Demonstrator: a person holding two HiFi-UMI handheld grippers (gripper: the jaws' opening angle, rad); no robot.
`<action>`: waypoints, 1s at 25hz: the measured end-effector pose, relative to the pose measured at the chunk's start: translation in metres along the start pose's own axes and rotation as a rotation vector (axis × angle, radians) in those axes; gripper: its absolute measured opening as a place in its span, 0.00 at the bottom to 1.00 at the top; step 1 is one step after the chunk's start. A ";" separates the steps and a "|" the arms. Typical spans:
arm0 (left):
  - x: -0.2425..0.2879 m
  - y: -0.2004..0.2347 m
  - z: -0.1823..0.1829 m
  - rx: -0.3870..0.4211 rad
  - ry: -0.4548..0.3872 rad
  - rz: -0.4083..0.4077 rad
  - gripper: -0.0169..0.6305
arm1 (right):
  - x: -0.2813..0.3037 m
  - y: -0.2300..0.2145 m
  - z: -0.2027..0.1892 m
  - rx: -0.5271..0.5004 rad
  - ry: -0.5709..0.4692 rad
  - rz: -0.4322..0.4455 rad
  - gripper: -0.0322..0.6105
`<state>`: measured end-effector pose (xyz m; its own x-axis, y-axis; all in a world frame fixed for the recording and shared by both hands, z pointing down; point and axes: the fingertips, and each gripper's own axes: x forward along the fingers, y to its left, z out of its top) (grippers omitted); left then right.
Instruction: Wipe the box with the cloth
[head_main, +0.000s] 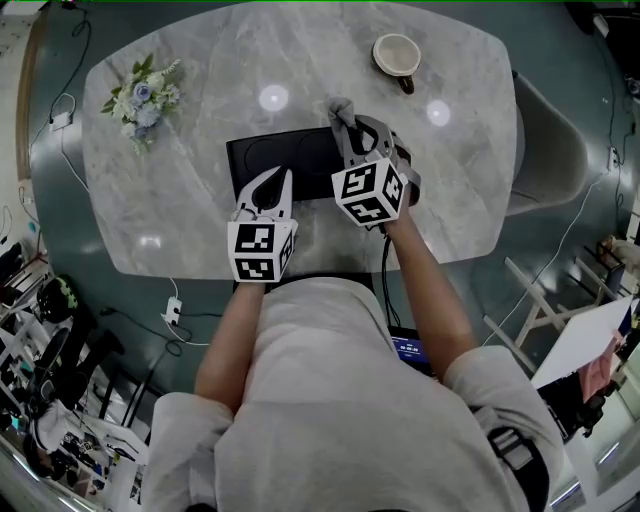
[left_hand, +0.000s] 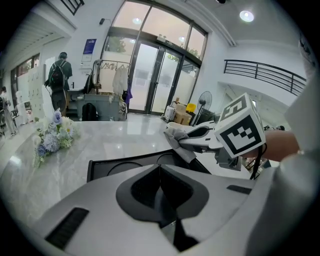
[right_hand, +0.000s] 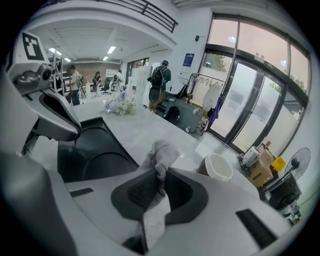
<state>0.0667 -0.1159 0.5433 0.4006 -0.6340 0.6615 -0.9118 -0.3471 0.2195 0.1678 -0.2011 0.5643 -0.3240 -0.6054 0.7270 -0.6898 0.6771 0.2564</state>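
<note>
- The right tool (head_main: 347, 132) is pinching the grey cloth (head_main: 340, 110) at the black box's (head_main: 285, 160) 1 o'clock edge.
- The left tool (head_main: 270, 182), jaws together and empty, is pointing at the box's 7 o'clock corner.
- The box is lying mid-table (head_main: 200, 90), toward 6 o'clock.

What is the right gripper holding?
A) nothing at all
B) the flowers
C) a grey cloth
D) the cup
C: in the right gripper view, the right gripper is shut on a grey cloth, which bunches out past its tips.
</note>
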 end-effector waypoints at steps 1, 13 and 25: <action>-0.001 0.002 0.001 -0.004 -0.003 0.004 0.06 | 0.002 0.002 0.001 -0.016 0.010 0.004 0.13; -0.024 0.039 0.006 -0.032 -0.035 0.035 0.06 | 0.008 0.024 0.011 0.055 0.038 0.036 0.13; -0.046 0.071 0.002 -0.064 -0.056 0.053 0.06 | 0.016 0.055 0.034 0.031 0.062 0.059 0.13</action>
<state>-0.0164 -0.1133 0.5272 0.3547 -0.6886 0.6325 -0.9349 -0.2685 0.2320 0.1024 -0.1877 0.5679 -0.3242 -0.5370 0.7788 -0.6908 0.6968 0.1929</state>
